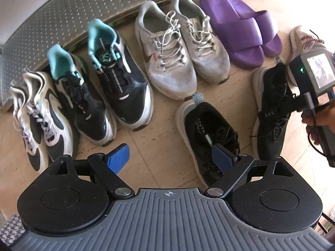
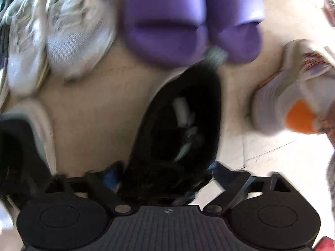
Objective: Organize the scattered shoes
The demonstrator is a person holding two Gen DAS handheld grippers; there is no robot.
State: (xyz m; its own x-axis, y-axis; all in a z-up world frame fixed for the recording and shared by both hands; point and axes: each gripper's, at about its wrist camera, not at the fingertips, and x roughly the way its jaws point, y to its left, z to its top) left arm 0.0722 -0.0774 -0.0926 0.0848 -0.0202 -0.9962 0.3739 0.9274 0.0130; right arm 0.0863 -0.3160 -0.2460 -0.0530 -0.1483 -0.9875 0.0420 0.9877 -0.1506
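In the left wrist view a black shoe with a pale sole (image 1: pixel 206 129) lies on the tan floor, toe toward me. My left gripper (image 1: pixel 170 159) is open; its right blue finger (image 1: pixel 223 159) hangs over that shoe's toe and its left finger (image 1: pixel 117 159) is over bare floor. A second black shoe (image 1: pixel 272 108) sits to the right, under the right gripper's camera unit (image 1: pixel 314 73), which a hand holds. The right wrist view is blurred: this black shoe (image 2: pixel 180 125) fills the gap of my right gripper (image 2: pixel 164 172), whose fingers press both its sides.
Paired shoes line a perforated metal step (image 1: pixel 62 10): black-and-white sneakers (image 1: pixel 35 121), teal-and-black sneakers (image 1: pixel 100 87), grey-white sneakers (image 1: pixel 173 52) and purple slides (image 1: pixel 240 31). A white-and-orange sneaker (image 2: pixel 293 96) lies at the right. Bare floor (image 1: pixel 159 133) shows between my fingers.
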